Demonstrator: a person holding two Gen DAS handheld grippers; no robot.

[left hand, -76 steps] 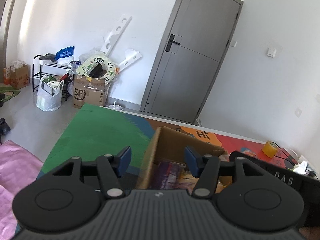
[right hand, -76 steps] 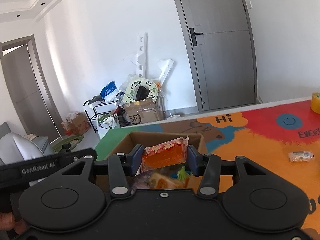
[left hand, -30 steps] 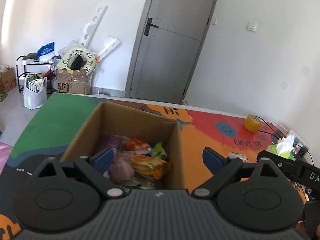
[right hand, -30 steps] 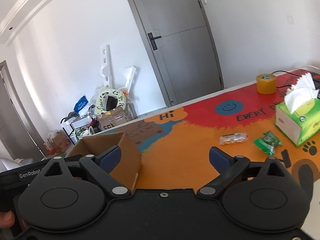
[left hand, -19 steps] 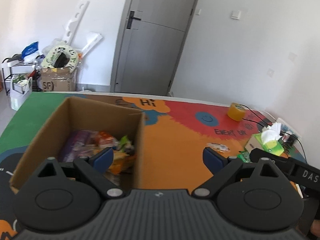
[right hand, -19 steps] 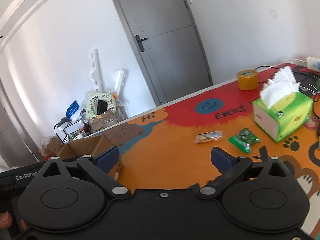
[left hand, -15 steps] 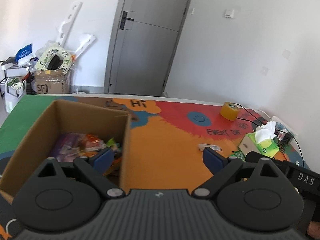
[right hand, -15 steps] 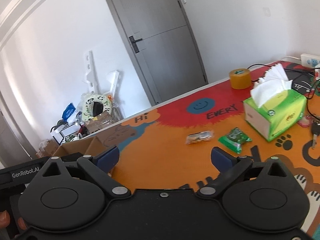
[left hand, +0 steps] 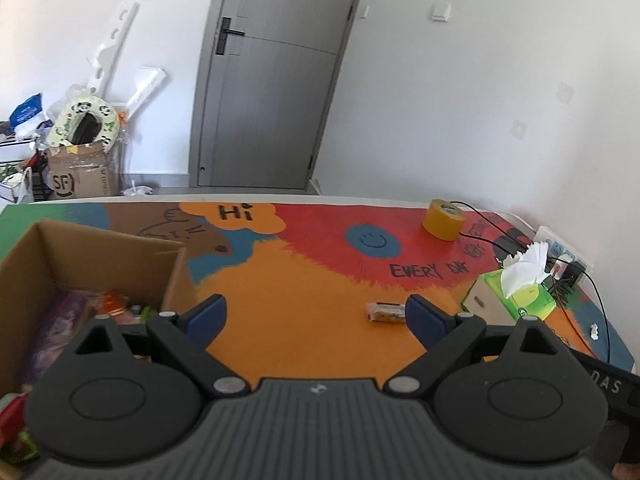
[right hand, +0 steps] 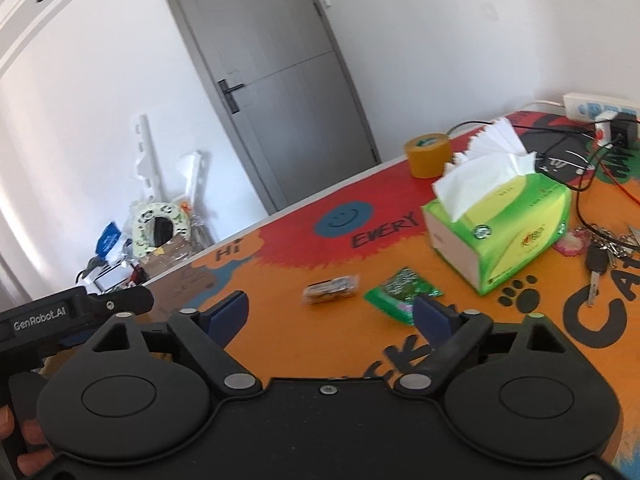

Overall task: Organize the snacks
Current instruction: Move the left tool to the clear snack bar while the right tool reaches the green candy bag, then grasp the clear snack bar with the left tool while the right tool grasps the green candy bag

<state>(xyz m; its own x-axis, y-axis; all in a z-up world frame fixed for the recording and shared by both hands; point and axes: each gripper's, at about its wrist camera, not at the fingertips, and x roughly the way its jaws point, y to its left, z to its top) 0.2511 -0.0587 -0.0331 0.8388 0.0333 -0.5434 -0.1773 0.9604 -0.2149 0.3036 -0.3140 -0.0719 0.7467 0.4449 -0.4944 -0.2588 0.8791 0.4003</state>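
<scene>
From the left wrist camera, the left gripper point(left hand: 316, 316) hung over the bright painted table point(left hand: 304, 320) with its jaws spread wide and nothing between them. At its left stood the open cardboard box point(left hand: 92, 256), and inside it lay a blurred heap of snack packets point(left hand: 104, 304) — purple, orange and green, too soft to tell apart. Out on the orange part of the table lay a small clear-wrapped snack bar point(left hand: 386, 311), just beside the inner edge of the right-hand finger as the camera saw it, though whether it touched I could not tell. Farther right sat a green tissue box point(left hand: 516, 296) with a white tissue standing out of it, and beyond it a roll of yellow tape point(left hand: 444, 219) near the far edge. From the right wrist camera, the right gripper point(right hand: 334, 316) was also apart and empty; its jaws had just been closing a little, with nothing caught between them. Ahead of it the snack bar point(right hand: 330, 289) lay flat on the orange, and a green snack packet point(right hand: 402, 290) lay just beside it to the right — the packet's near corner was hidden behind the right-hand finger. The tissue box point(right hand: 504, 232) stood near the packet, with keys point(right hand: 600, 264) past it. The other gripper's body reached in at the left edge.
</scene>
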